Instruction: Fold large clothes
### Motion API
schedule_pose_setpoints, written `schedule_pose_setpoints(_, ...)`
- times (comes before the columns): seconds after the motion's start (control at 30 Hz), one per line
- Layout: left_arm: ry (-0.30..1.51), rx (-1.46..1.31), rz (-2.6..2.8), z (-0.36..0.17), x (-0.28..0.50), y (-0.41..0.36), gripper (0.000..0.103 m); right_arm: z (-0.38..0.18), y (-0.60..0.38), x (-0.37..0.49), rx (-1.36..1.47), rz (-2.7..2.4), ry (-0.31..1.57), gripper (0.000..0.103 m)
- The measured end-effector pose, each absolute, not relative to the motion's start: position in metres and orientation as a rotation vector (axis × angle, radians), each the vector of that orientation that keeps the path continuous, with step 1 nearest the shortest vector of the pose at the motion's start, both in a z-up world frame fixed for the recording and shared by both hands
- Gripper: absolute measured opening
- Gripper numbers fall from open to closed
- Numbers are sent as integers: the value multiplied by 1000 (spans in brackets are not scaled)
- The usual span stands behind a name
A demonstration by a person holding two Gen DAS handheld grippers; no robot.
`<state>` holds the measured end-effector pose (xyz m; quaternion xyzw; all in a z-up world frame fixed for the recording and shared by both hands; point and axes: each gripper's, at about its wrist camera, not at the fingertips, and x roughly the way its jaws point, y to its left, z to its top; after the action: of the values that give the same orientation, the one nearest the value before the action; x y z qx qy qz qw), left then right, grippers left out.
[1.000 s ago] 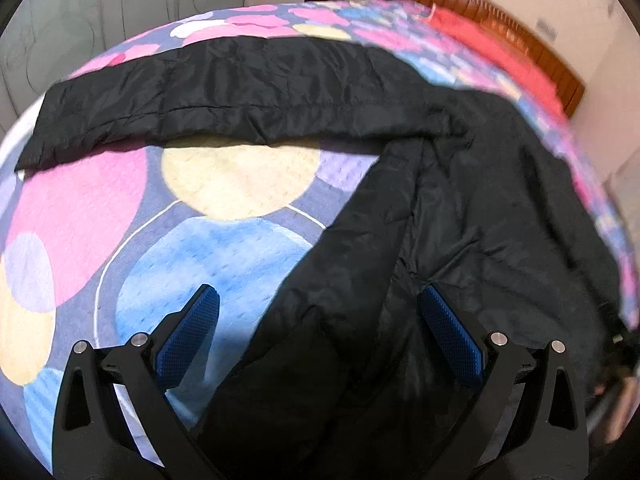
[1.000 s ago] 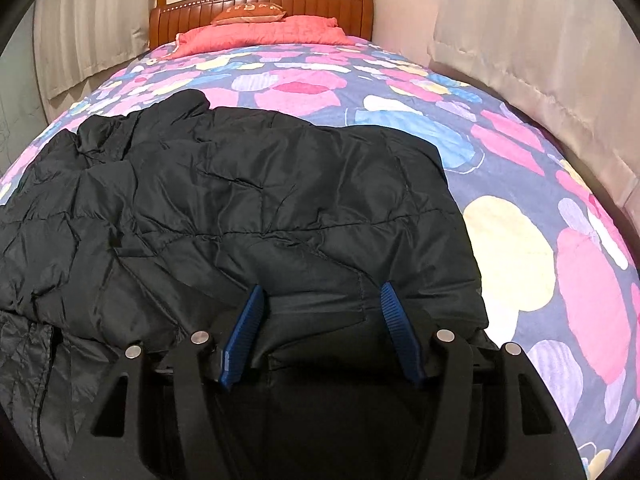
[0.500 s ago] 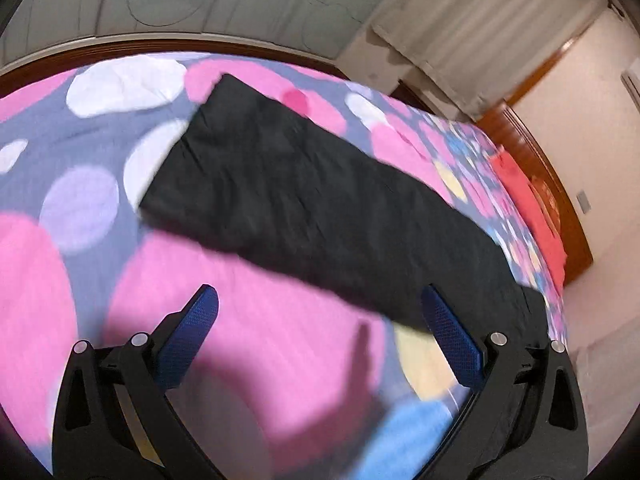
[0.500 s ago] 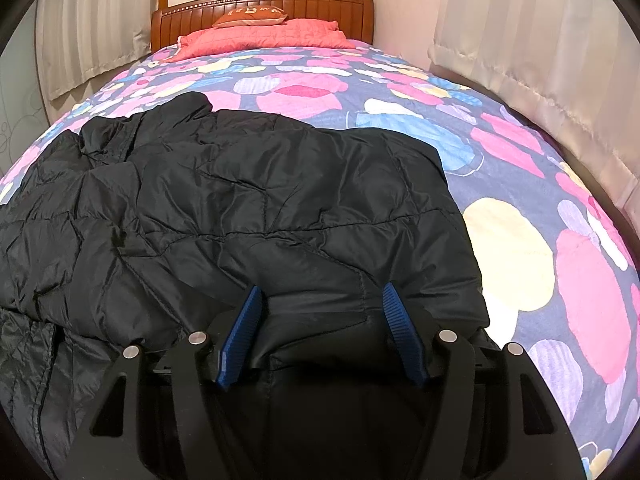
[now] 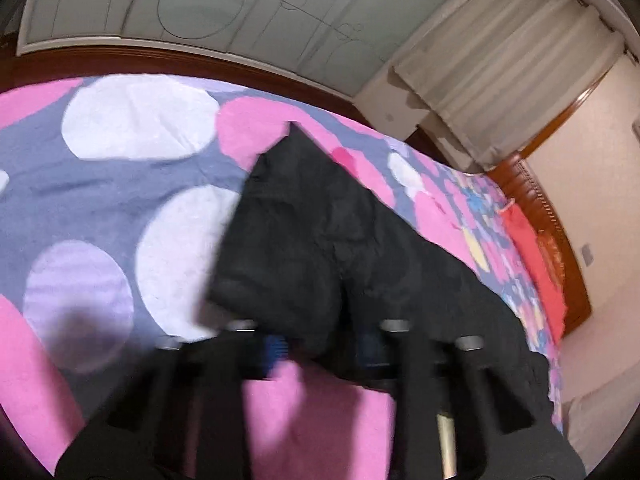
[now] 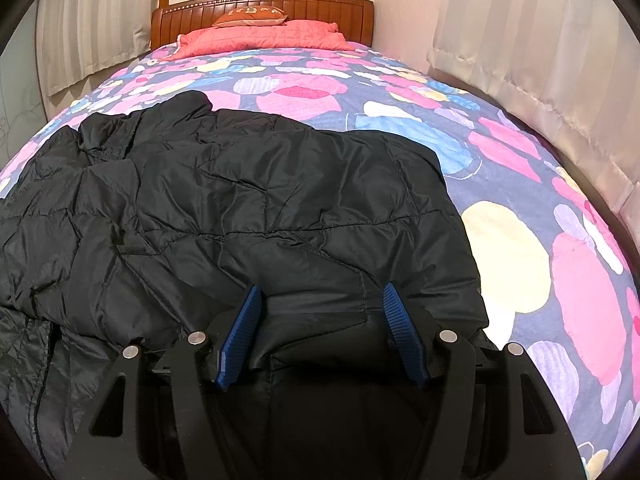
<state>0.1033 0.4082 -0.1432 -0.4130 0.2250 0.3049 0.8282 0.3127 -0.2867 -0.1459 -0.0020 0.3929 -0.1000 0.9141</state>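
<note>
A large black puffer jacket (image 6: 248, 208) lies spread on the bed. Its sleeve (image 5: 304, 240) stretches across the bedspread in the left wrist view. My left gripper (image 5: 320, 350) is blurred with motion; its jaws have narrowed around the sleeve's cuff end, which sits between the blue pads (image 5: 274, 350). Whether they clamp it is unclear. My right gripper (image 6: 320, 320) rests at the jacket's near hem, jaws partly open with dark fabric lying between the blue pads (image 6: 244, 332), not pinched.
The bed has a bedspread (image 6: 520, 248) with pink, blue and yellow spots. A wooden headboard (image 6: 264, 8) and red pillows (image 6: 260, 36) are at the far end. Curtains (image 6: 540, 40) hang close along the right side. A wooden bed edge (image 5: 200, 60) and wardrobe doors lie beyond the sleeve.
My left gripper swung from the jacket body to the sleeve's cuff end, dropped onto it, and its jaws narrowed from wide open. The right gripper has hardly moved.
</note>
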Motion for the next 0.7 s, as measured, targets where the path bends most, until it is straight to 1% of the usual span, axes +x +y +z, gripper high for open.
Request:
schedule_pose_setpoints(0.1,488,-791,672,-129,108,401,12,-146,-287,313,-4,-206,808,63)
schedule_pose_setpoints(0.33,415,-504,573,-61,138,324,11,-146,-285,312,-13,-213,805,63)
schedule_pose_setpoints(0.43,405,-383,429,-34,161,260,11,-146,-285,312,-12,-213,804,63)
schedule_pose_setpoints(0.53,438,-321,298,-27,190,199,11,-146,-285,312,-13,-213,804,63)
schedule_pose_setpoints(0.7,502,-199,148,-35,232,108,10,-146,-286,312,-3,-209,800,64)
